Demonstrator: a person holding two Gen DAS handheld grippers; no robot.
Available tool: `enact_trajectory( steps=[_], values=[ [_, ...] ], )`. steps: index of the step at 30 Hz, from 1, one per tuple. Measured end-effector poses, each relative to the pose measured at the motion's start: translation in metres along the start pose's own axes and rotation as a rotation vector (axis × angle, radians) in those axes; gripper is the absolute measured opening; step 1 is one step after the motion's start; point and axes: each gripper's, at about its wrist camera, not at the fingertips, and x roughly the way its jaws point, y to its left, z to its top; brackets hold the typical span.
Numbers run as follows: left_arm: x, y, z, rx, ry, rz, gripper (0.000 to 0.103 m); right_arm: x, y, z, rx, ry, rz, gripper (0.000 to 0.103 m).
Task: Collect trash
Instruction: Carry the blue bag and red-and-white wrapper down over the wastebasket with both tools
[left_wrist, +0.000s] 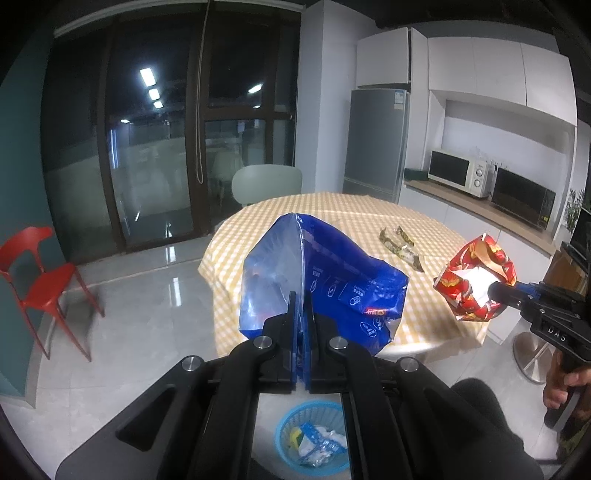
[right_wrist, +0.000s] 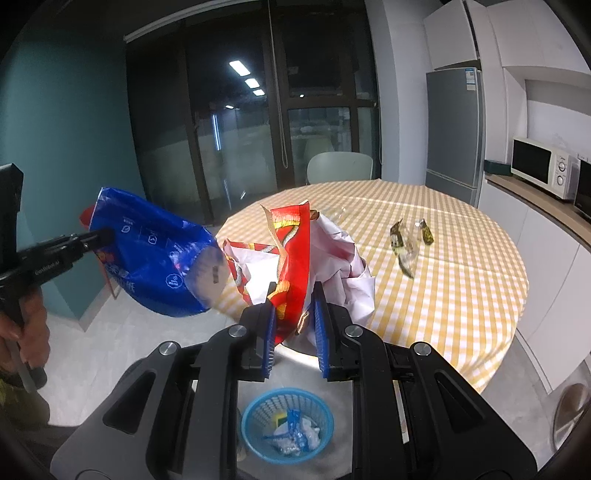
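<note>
Round tabletop (left_wrist: 332, 210) w/ yellow-check cloth fills the mid-room, fridge (left_wrist: 376, 144) behind it. Blue snack bag (left_wrist: 325, 280) is up in the air at the tabletop's near edge, left claw (left_wrist: 301, 306) clamped tight on its seam, jaws together. Red snack bag (right_wrist: 291, 258), stuffed w/ white paper, also off the tabletop, right claw (right_wrist: 293, 310) clamped on its lower edge, jaws only part closed round it. Blue basket (right_wrist: 288, 424) on the floor below both claws, w/ scraps already inside. Small green-gold wrappers (right_wrist: 406, 240) lie on the cloth, well apart from both bags.
</note>
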Motion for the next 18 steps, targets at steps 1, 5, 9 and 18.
enact_trajectory(
  steps=[1,5,9,18],
  values=[
    [-0.001,0.000,-0.003,0.003,0.006,0.003,0.001,-0.001,0.002,-0.004,0.002,0.006,0.005,0.017],
    [-0.003,0.005,-0.021,0.006,0.050,0.002,0.001,-0.006,0.008,-0.024,0.006,0.041,0.032,0.017],
    [0.004,0.012,-0.045,0.003,0.120,0.001,0.001,-0.005,0.012,-0.043,0.016,0.076,0.059,0.017],
    [0.037,0.020,-0.088,-0.007,0.268,-0.024,0.001,0.024,0.014,-0.090,0.040,0.184,0.084,0.017]
  ],
)
